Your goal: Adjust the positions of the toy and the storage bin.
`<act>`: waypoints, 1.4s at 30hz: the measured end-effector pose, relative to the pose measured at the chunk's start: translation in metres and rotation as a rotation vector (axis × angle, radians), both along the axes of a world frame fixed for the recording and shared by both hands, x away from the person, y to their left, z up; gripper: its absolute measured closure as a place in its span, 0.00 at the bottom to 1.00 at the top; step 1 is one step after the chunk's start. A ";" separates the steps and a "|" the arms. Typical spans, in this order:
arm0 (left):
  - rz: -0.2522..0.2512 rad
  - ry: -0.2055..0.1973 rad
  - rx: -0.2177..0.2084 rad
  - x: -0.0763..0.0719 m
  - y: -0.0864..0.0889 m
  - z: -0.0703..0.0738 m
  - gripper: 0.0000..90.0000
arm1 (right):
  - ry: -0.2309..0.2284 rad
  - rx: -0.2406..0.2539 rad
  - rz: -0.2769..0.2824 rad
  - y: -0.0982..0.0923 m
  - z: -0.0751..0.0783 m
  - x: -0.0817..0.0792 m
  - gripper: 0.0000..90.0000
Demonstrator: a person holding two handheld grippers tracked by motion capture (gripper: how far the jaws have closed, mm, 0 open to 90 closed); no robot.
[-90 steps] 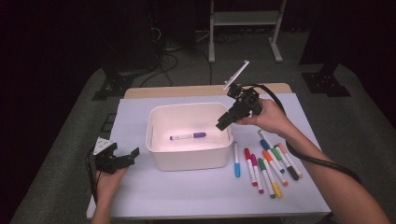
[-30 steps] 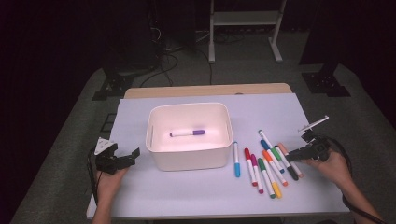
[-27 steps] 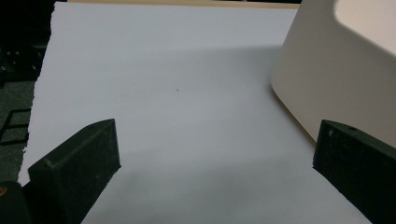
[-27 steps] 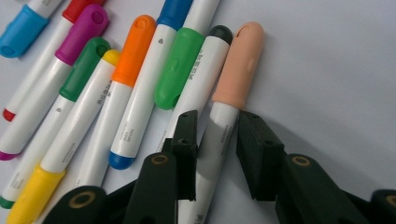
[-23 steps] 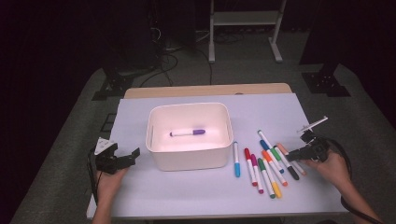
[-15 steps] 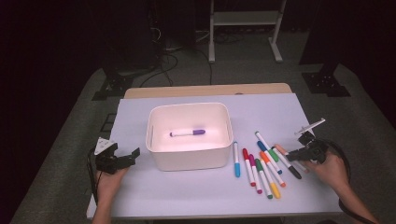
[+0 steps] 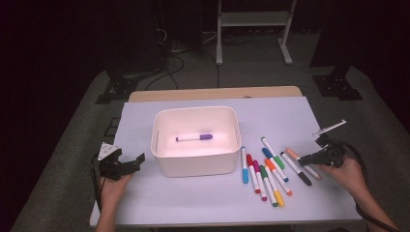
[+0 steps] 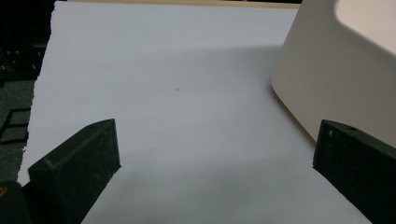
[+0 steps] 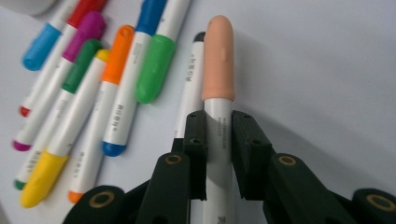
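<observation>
At the near left of the bench [image 7: 203, 208], the left gripper [image 7: 126, 166] rests idle with its jaws spread wide and nothing between them, pointing toward the near left corner of the white tub [image 7: 196, 166]. At the near right, the right gripper [image 9: 218, 140] has just closed its jaws, and they now clamp the white barrel of the peach-capped marker [image 9: 218, 79], which lies on the bench at the right edge of the marker row [image 7: 266, 169], just beside a black-capped marker [image 7: 296, 169]. The step in hand looks like the pick-up: the grasp is made, the lift is not. The next move calls for raising the marker clear without dragging its neighbours, then carrying it left and farther, over the tub's rim, to drop it beside the purple-capped marker [image 7: 194, 137] already lying inside.
</observation>
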State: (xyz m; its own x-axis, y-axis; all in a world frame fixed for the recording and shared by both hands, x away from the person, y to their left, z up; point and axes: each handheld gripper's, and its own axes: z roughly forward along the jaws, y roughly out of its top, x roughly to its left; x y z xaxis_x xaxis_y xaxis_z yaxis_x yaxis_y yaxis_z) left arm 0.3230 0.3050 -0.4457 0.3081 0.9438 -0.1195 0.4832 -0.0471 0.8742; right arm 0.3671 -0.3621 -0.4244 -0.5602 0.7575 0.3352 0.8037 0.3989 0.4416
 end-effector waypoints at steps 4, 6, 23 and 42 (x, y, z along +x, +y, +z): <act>0.001 -0.001 -0.001 0.000 0.000 0.000 0.00 | 0.012 0.044 0.015 -0.002 0.010 -0.001 0.84; 0.003 -0.001 -0.003 0.000 0.000 0.000 0.00 | 0.013 0.055 0.025 -0.001 0.016 -0.002 0.84; 0.005 -0.006 -0.002 -0.001 0.002 0.001 0.00 | 0.013 0.151 0.180 0.029 0.075 -0.005 0.84; 0.003 0.001 -0.010 0.000 0.002 0.000 0.00 | -0.039 0.172 0.368 0.095 0.144 -0.001 0.84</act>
State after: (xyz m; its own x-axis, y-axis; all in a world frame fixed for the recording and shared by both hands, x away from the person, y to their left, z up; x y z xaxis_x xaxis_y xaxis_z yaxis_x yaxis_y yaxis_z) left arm 0.3226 0.3067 -0.4455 0.3049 0.9435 -0.1295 0.4843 -0.0365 0.8741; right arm 0.3659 -0.2671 -0.2802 -0.7984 0.4385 0.4126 0.6021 0.5745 0.5545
